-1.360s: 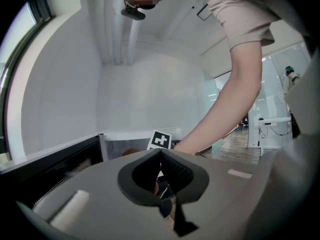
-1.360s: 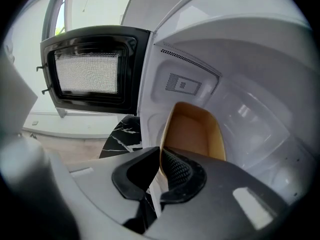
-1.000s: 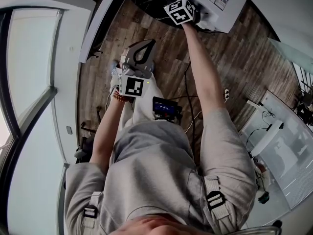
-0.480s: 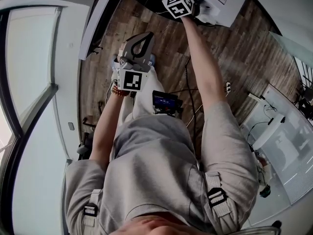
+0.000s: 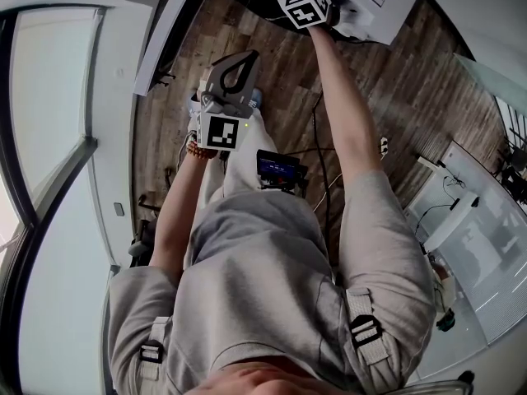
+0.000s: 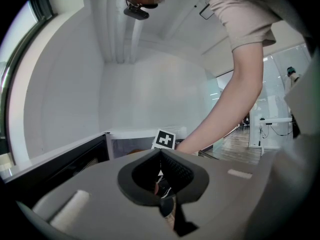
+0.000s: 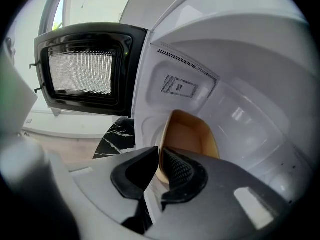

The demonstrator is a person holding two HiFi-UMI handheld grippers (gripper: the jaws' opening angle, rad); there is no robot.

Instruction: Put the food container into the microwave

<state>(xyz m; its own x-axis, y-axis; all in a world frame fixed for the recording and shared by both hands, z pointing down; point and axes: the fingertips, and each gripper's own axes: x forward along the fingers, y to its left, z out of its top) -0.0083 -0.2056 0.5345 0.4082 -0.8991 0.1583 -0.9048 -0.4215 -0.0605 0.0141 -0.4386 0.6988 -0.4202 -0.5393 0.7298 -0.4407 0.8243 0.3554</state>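
I see the microwave (image 7: 240, 84) filling most of the right gripper view, its white cavity open in front of me. Its door (image 7: 82, 69) is swung wide to the left, dark frame around a mesh window. Below the door is a black marbled counter (image 7: 117, 134).

From the head view the wooden floor (image 5: 395, 81) lies far below, and my right arm (image 5: 346, 122) is stretched forward to the microwave at the top of the picture.

The container (image 7: 187, 136), tan and open-topped, is inside the cavity, seen tilted with its hollow toward the camera. I cannot tell whether its base is resting on anything.

My right gripper (image 7: 159, 154) has its jaws clamped on the near rim of the container, one finger outside the wall and one inside.

My left gripper (image 6: 160, 151) hangs back, lower and well apart from the microwave, above my leg in the head view. Its jaws are together at the tips with nothing held between them.
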